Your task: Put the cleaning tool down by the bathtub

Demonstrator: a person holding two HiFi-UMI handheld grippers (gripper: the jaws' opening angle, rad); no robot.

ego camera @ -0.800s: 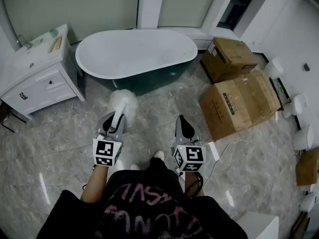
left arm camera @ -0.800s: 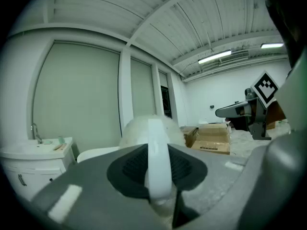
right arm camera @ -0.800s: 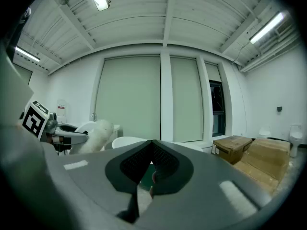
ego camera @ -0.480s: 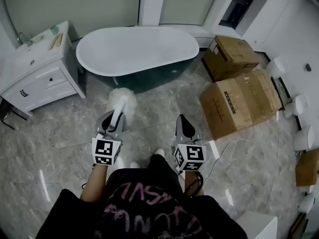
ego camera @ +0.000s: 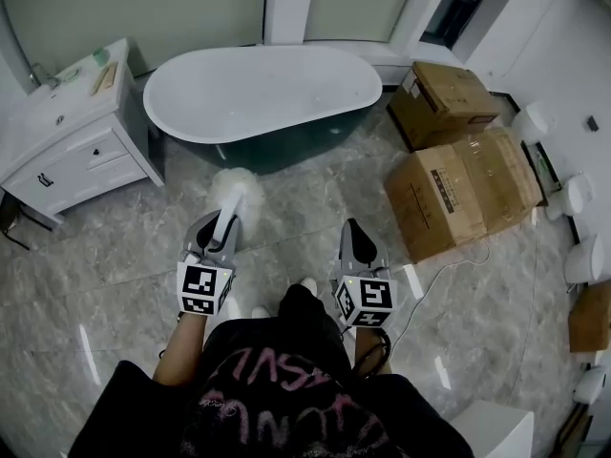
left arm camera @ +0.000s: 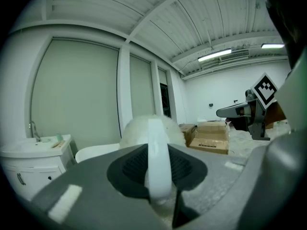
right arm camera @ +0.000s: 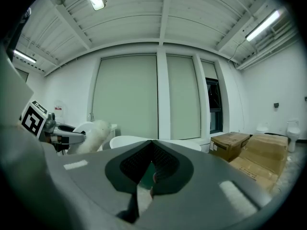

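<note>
Gripping fluffy duster (ego camera: 236, 191) handle, left gripper (ego camera: 219, 225) fingers clenched, head toward floor (ego camera: 305, 208) beside bathtub (ego camera: 258, 93) for set-down; right gripper (ego camera: 352, 229) fingers together, empty.

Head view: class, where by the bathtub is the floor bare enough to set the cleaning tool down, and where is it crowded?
Bare floor lies between the bathtub, the cardboard boxes and the cleaning tool; another patch sits in front of the white cabinet. The right side is crowded with boxes.
</note>
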